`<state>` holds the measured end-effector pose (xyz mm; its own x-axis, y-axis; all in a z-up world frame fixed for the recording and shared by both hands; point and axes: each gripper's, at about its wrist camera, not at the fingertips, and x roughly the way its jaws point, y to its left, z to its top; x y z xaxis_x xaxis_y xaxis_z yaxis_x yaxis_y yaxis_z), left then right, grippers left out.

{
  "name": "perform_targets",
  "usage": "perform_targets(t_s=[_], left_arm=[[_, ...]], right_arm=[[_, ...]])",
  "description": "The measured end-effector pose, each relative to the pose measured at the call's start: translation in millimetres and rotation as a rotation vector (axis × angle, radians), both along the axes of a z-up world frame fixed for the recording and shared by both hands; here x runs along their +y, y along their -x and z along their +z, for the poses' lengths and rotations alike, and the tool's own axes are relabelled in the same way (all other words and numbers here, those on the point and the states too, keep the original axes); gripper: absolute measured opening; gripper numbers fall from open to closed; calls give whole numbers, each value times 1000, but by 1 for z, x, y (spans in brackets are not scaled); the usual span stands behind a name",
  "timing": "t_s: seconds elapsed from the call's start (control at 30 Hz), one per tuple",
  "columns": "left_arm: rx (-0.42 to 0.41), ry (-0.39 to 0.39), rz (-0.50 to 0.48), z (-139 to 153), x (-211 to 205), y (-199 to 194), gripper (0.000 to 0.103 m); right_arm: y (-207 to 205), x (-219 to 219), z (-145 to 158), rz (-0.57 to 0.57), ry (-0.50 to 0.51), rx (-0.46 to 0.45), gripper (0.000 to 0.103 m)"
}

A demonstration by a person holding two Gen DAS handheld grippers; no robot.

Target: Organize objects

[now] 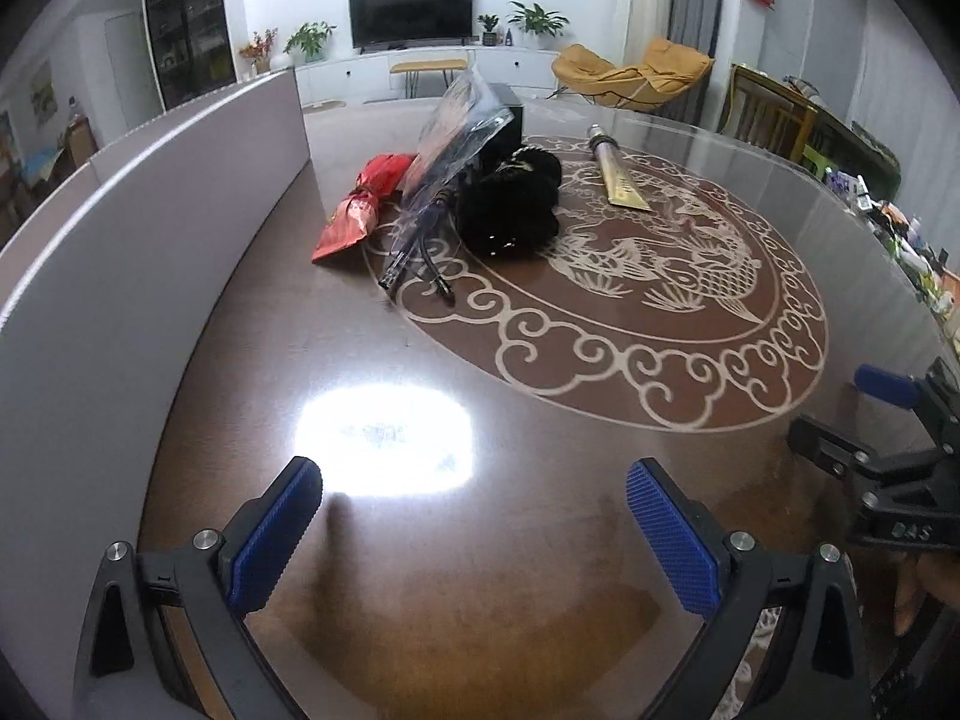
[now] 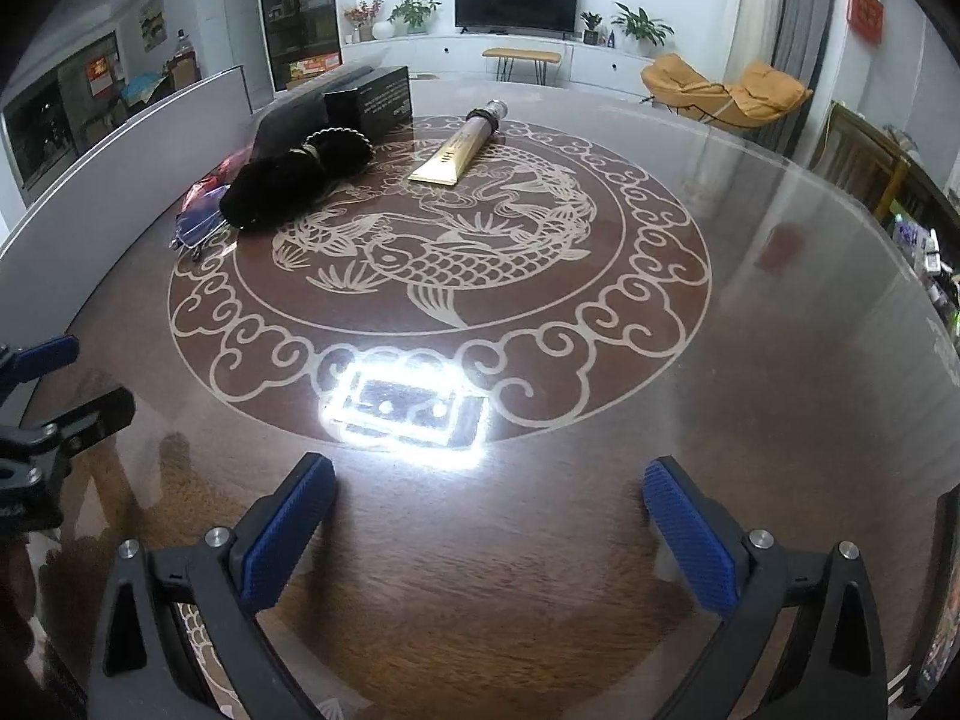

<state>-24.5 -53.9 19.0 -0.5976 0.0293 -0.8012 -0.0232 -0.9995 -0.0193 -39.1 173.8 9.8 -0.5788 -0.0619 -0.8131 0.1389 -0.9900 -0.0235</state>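
On the round brown table point(image 1: 540, 540) point(image 2: 750, 300) lies a far pile. It holds a red packet point(image 1: 360, 204), a clear bag with cables point(image 1: 438, 180), a black fluffy item point(image 1: 510, 204) point(image 2: 288, 180), a black box point(image 2: 372, 99) and a gold tube point(image 1: 618, 171) point(image 2: 462, 144). My left gripper point(image 1: 474, 489) hangs open over the near table with nothing between its blue pads. My right gripper point(image 2: 489, 483) is open too, empty, over the near rim of the fish pattern. Each gripper shows at the edge of the other's view: right gripper point(image 1: 888, 420), left gripper point(image 2: 48, 384).
A tall grey panel point(image 1: 120, 276) point(image 2: 120, 144) curves along the table's left side. Cluttered small items point(image 1: 912, 240) sit past the right edge. A bright lamp glare point(image 1: 384, 438) point(image 2: 408, 414) lies on the glossy top. A wooden chair point(image 2: 864, 150) stands far right.
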Motion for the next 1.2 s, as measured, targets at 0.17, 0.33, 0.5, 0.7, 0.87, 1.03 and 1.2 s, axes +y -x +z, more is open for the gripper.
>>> perform_targets(t_s=[0.17, 0.33, 0.5, 0.7, 0.87, 1.03, 1.2], left_arm=[[-18, -12, 40, -5, -7, 9, 103], [-27, 23, 34, -8, -3, 15, 103], [-23, 21, 38, -8, -4, 15, 103], [-23, 21, 37, -9, -4, 16, 103], [-32, 26, -14, -9, -5, 17, 103], [-28, 16, -49, -9, -16, 16, 103], [-25, 17, -41, -9, -15, 16, 103]], right_arm=[[0, 1, 0, -2, 12, -5, 103], [0, 1, 0, -2, 12, -5, 103], [0, 1, 0, -3, 12, -5, 103], [0, 1, 0, -3, 12, -5, 103], [0, 1, 0, -3, 12, -5, 103], [0, 1, 0, -4, 12, -5, 103], [0, 1, 0, -4, 12, -5, 103]])
